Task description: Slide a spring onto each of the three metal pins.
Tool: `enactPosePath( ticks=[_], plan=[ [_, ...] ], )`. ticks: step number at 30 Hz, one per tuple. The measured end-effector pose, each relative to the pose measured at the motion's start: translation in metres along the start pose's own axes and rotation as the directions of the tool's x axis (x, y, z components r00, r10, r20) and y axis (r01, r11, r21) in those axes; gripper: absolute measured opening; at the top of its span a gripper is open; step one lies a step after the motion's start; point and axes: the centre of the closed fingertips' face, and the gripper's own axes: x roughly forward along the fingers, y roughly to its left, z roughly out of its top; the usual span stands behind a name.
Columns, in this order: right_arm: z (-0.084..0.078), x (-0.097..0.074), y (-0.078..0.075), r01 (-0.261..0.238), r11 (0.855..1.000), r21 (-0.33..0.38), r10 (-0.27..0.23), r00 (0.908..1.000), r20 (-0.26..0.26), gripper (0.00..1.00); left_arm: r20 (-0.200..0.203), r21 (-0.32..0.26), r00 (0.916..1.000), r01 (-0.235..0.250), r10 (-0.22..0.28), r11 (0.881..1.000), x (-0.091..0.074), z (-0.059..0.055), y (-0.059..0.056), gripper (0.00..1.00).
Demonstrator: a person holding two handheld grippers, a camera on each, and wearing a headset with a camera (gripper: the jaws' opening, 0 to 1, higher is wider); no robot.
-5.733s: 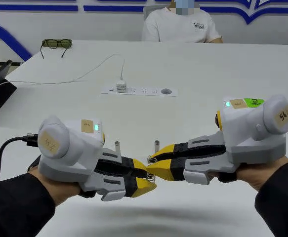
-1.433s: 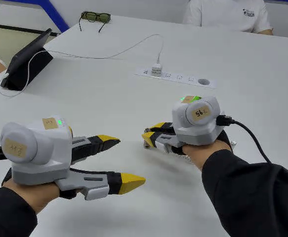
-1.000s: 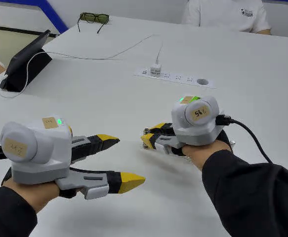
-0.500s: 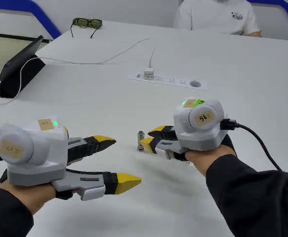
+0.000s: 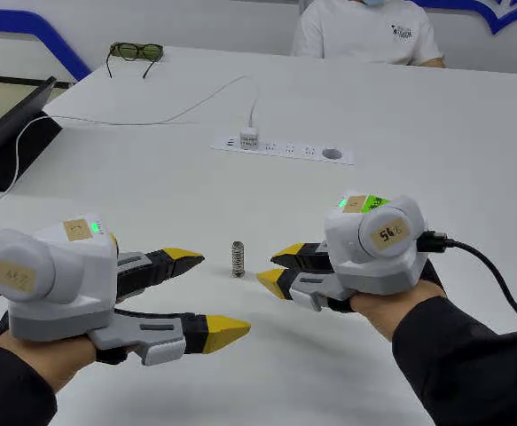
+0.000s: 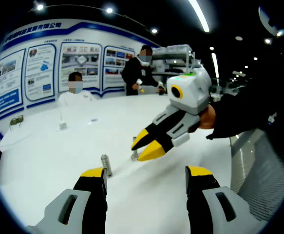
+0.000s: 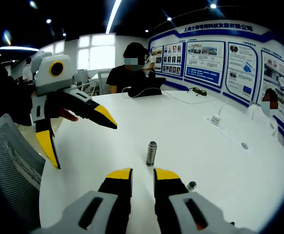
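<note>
The head view looks forward and down from the near edge of the counter (image 5: 400,115). The left gripper view, low over the surface, faces right; the right gripper view faces left. All three share the spring (image 5: 238,258), close by.

Pin (image 5: 238,258) stood upright on the table (image 5: 152,186), about 7 o'clock of centre in the head view. Grey spring (image 5: 238,261) was coiled round it over nearly its full height, touching nothing else. In the right gripper view a second pin (image 7: 191,185) sat at 4 o'clock of the first, near it. It was short and round-topped, too small to tell if sprung.
</note>
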Motion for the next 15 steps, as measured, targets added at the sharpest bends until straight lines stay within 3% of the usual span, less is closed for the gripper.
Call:
enactPosePath(
  ticks=[8, 15],
  plan=[
    [-0.012, -0.018, -0.001, 0.009, 1.0, -0.013, -0.009, 0.9998, -0.019, 0.18, -0.003, 0.009, 0.9999, 0.014, -0.014, 1.0, 0.003, 0.002, -0.003, 0.66],
    [-0.025, -0.031, -0.019, 0.055, 0.998, 0.002, -0.055, 0.9978, -0.036, 0.18, -0.005, 0.017, 0.9998, 0.019, -0.018, 1.0, 0.005, 0.005, -0.005, 0.66]
  ],
)
